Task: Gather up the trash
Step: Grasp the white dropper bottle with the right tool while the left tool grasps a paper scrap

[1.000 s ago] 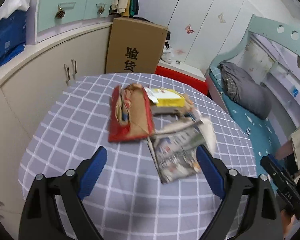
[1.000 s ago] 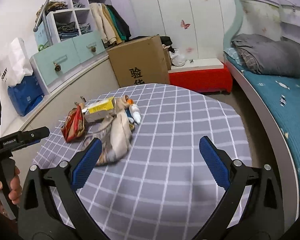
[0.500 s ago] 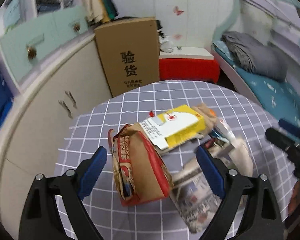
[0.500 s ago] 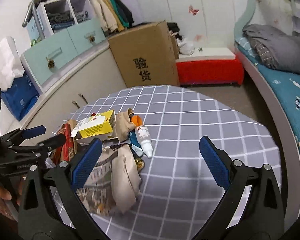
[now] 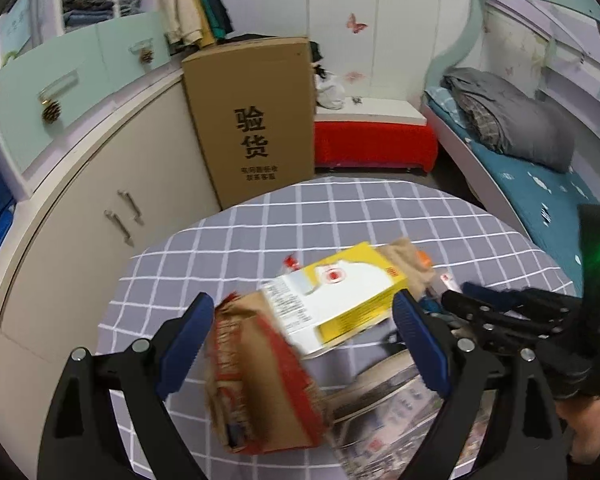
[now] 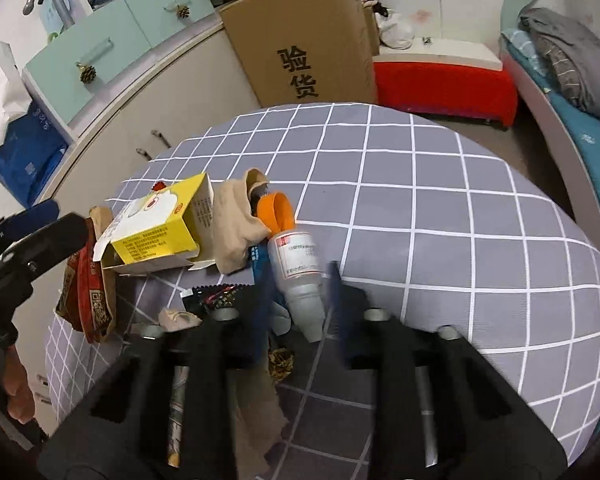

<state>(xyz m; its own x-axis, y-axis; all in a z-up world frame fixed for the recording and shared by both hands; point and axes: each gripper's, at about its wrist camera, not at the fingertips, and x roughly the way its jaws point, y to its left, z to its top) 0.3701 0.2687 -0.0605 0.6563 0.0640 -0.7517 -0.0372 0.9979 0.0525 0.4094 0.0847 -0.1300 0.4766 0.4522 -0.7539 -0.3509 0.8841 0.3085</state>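
On the checked tablecloth (image 6: 440, 216), the trash lies heaped at about nine o'clock from the middle, and the right gripper (image 6: 296, 300) has just been closing, its jaws now narrowed around the white bottle (image 6: 298, 272); whether the pads press it I cannot tell. The left gripper (image 5: 304, 344) hangs spread over the yellow box (image 5: 340, 300) and red snack bag (image 5: 260, 376). Best to pinch the bottle's body squarely, not its tapering neck, before lifting.

Tablecloth (image 6: 440, 208) right side free; trash pile (image 6: 204, 240) w/ box crowds left.
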